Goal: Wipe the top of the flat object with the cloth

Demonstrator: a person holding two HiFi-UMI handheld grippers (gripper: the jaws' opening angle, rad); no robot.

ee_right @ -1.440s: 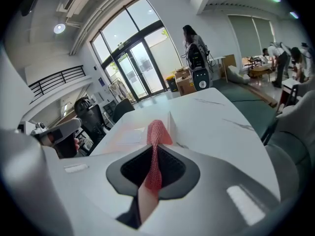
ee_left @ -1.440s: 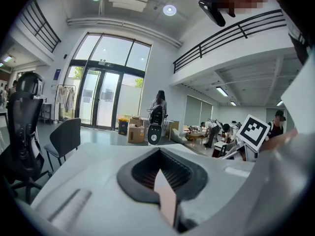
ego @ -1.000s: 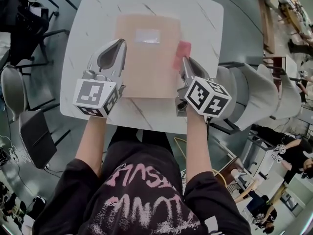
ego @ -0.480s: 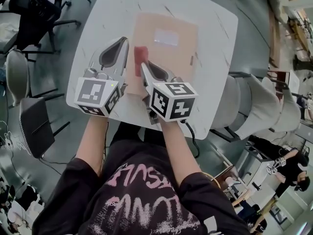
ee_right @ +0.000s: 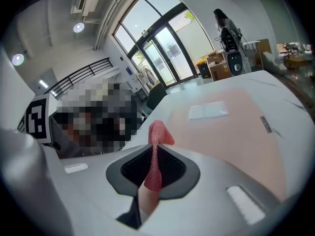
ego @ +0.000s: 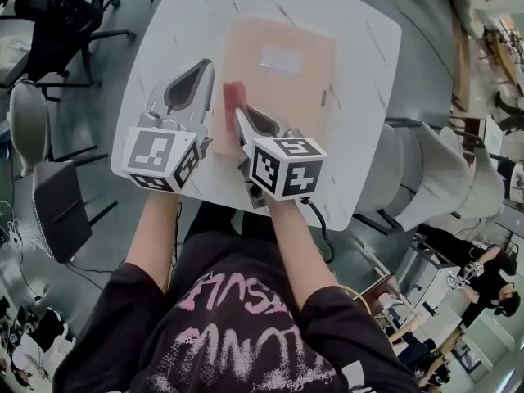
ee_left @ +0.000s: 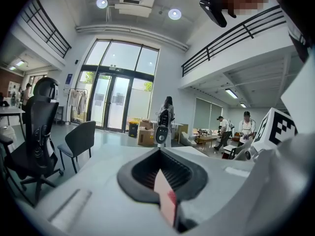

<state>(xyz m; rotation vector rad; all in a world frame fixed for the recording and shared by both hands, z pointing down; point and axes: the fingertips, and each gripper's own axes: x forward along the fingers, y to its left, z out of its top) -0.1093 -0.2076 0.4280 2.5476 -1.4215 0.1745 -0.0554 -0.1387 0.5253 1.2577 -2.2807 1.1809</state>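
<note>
I am holding the right gripper [ego: 240,113] over the left part of the flat object [ego: 288,105]. Its fingers are pinching the pink cloth [ee_right: 156,134]. The cloth is sticking out past the tips, near the flat object's left edge. I cannot tell if the cloth is touching it. The flat object is tan, with a pale label [ego: 281,58] near its far end. It is lying on the white worktop [ego: 360,47]. I am holding the left gripper [ego: 199,65] just beside the flat object's left edge. Its fingers are pressed together.
</note>
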